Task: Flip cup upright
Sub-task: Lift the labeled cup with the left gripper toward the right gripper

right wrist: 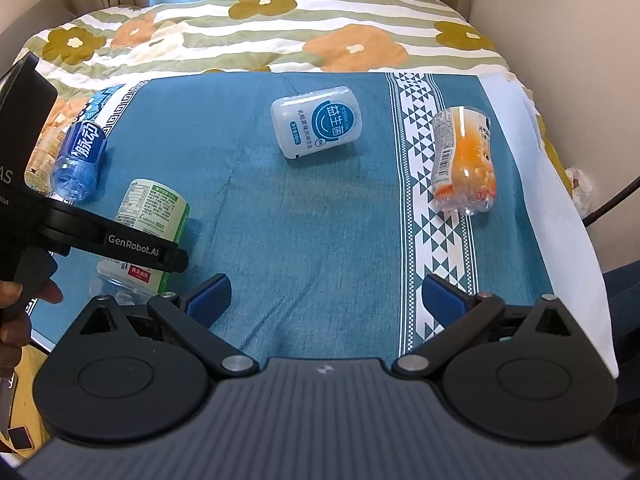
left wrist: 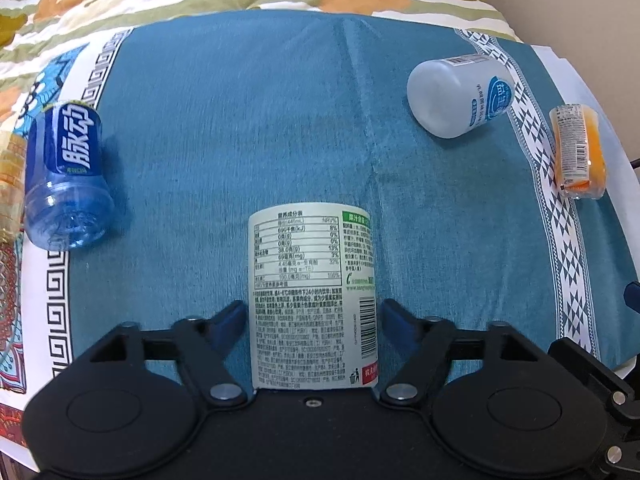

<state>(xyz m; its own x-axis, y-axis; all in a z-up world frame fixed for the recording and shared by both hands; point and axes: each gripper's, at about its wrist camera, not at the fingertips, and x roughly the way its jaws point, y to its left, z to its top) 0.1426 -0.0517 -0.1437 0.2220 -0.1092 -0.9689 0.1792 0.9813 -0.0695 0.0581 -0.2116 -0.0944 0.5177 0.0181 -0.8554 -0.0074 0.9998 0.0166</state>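
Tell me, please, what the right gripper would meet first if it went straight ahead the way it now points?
The right gripper, open and empty, points over bare blue cloth. Straight on, the first thing looks to be the white plastic bottle with the blue round label, lying tilted, though depth is unclear.
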